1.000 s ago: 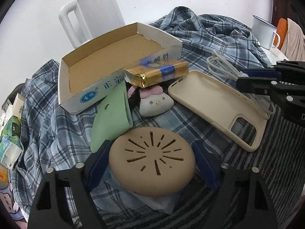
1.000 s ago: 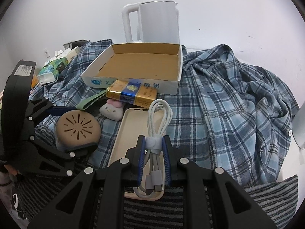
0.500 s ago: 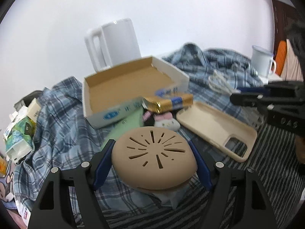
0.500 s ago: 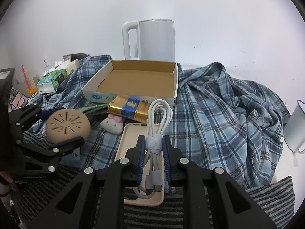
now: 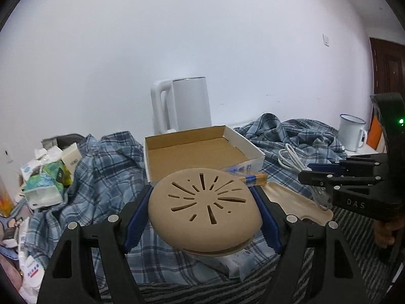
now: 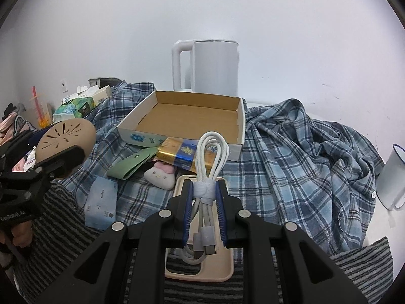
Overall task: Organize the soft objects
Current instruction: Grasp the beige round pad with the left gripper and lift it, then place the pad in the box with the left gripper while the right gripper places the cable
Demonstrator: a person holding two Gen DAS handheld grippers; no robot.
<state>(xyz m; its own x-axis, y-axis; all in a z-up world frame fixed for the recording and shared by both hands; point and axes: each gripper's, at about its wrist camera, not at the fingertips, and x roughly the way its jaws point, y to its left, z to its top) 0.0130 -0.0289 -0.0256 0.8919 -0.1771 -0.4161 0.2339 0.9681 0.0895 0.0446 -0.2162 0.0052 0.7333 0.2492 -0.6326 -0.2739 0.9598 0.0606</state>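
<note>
Both loads are now lifted: your left gripper (image 5: 202,217) clamps the tan pad (image 5: 202,205), your right gripper (image 6: 203,217) the white cable (image 6: 208,169); the box (image 6: 189,116) seems next.

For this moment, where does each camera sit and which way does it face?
Left wrist: on the left gripper, looking along its fingers at the tan round pad it clamps, toward the open cardboard box and kettle; the right gripper shows at right.
Right wrist: on the right gripper, facing the same box over the white cable it grips; the left gripper, and the hand holding it, show at left.
Shared: box, kettle, plaid shirt, phone case.
</note>
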